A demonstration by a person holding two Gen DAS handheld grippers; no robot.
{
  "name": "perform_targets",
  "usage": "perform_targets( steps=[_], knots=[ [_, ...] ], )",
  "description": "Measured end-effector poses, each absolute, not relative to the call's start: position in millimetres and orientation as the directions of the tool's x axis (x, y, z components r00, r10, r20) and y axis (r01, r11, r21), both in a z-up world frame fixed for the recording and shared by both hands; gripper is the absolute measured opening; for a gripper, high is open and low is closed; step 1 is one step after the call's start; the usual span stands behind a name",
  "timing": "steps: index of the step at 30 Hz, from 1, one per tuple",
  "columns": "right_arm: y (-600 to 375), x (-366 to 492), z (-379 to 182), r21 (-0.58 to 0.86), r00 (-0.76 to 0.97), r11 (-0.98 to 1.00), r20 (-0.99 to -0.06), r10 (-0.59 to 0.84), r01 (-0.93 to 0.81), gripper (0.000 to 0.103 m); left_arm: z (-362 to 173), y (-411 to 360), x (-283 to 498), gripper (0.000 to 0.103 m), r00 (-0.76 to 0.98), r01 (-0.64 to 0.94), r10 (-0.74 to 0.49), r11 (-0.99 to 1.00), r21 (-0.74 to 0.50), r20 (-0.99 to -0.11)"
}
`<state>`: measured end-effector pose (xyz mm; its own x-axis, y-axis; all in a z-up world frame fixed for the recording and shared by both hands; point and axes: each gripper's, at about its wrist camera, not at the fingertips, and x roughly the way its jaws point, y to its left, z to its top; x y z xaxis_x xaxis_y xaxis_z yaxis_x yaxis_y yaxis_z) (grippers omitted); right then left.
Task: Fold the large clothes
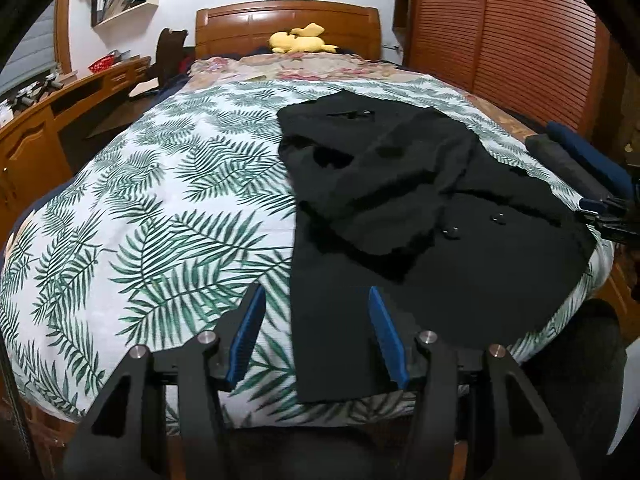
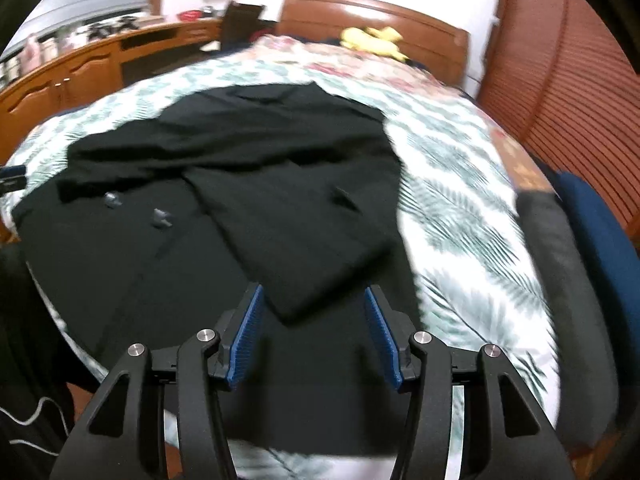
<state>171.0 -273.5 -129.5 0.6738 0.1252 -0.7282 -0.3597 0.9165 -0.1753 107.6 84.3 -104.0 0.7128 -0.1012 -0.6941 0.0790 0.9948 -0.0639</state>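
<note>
A large black coat (image 1: 420, 208) with buttons lies spread on the leaf-print bedspread (image 1: 160, 200), on the right half of the bed, with a sleeve folded across its front. My left gripper (image 1: 316, 300) is open and empty above the coat's near left hem corner. My right gripper (image 2: 312, 296) is open and empty just above the coat (image 2: 240, 184), over the folded sleeve's cuff; this view is blurred. The right gripper also shows at the right edge of the left wrist view (image 1: 612, 216).
A wooden headboard (image 1: 288, 24) and a yellow plush toy (image 1: 300, 40) are at the far end of the bed. A wooden desk (image 1: 52, 120) runs along the left. A louvred wooden wardrobe (image 1: 500, 40) stands on the right. Dark folded items (image 2: 580, 260) lie at the bed's right edge.
</note>
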Motion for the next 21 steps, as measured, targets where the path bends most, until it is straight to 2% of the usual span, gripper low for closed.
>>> perform_targets(
  steps=[8,14,21],
  knots=[
    [-315,178,-148,-0.087,0.617,0.95,-0.777,0.124,-0.301,0.053,-97,73,106,0.054,0.716,0.092,-0.106,0.994,-0.057,-0.69],
    [-327,180,-161,0.014,0.572,0.951,-0.796,0.197,-0.308,0.054,-107,76,112,0.054,0.698,0.079,-0.09,0.996,-0.049,-0.71],
    [-328,182,-163,0.024,0.545,0.949,-0.814,0.202,-0.315,0.058,-120,87,116,0.054,0.671,0.066,-0.084,0.996,-0.054,-0.736]
  ],
)
